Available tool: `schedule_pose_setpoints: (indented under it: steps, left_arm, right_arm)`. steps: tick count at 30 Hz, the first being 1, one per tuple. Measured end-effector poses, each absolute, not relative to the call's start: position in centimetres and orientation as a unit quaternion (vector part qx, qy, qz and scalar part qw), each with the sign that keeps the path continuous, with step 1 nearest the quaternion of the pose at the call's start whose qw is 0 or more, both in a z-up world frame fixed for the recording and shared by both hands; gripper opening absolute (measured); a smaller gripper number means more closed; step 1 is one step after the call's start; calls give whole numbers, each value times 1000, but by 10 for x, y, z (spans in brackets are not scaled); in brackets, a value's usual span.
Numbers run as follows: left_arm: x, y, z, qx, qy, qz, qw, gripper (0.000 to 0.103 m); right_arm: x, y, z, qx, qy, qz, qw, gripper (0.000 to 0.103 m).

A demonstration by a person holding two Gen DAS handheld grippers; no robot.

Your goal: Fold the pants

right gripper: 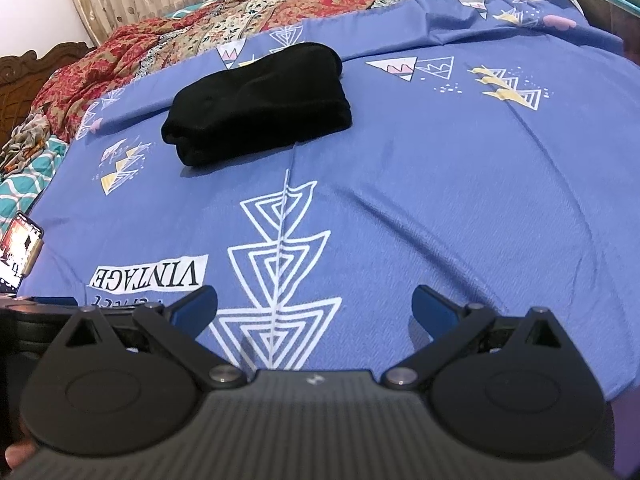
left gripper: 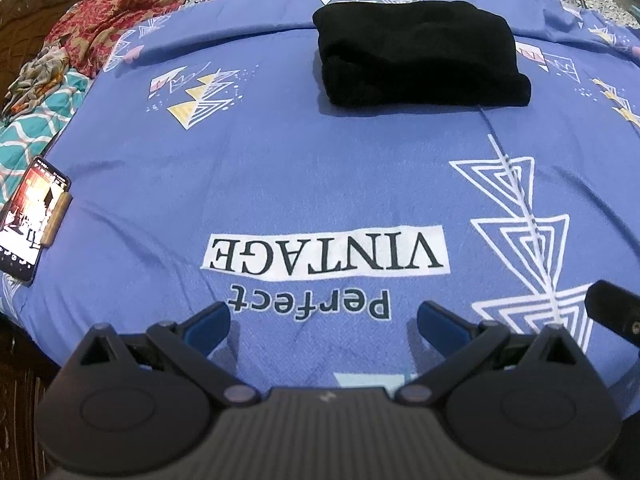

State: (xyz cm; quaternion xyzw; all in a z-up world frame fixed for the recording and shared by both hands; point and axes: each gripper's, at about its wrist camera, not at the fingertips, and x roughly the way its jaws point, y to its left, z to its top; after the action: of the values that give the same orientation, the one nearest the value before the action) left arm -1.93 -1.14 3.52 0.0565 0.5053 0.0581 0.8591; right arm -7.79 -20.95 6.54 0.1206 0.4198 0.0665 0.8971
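Both the left gripper and right gripper hang released and empty near the bed's edge, so any reach back could rumple the black pants folded far off.

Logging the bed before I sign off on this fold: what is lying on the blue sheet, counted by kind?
Folded black pants: 1
Smartphone, screen lit: 1
Open grippers over the blue sheet: 2, left gripper and right gripper, neither holding anything
Total: 4

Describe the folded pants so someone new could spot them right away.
Start from the blue bedsheet printed with triangles. Toward its far side lies the folded black pants, a compact stacked bundle. It is the only plain black item there, unlike the patterned red quilt behind.
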Motion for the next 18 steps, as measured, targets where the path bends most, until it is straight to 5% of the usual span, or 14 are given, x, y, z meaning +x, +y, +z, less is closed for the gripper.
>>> schedule_pose_setpoints:
  steps: [18]
  left_arm:
    - [-18, -12, 30, 54, 518, 58, 852, 103]
  right_arm:
    - [-77, -212, 60, 129, 431, 68, 890, 103]
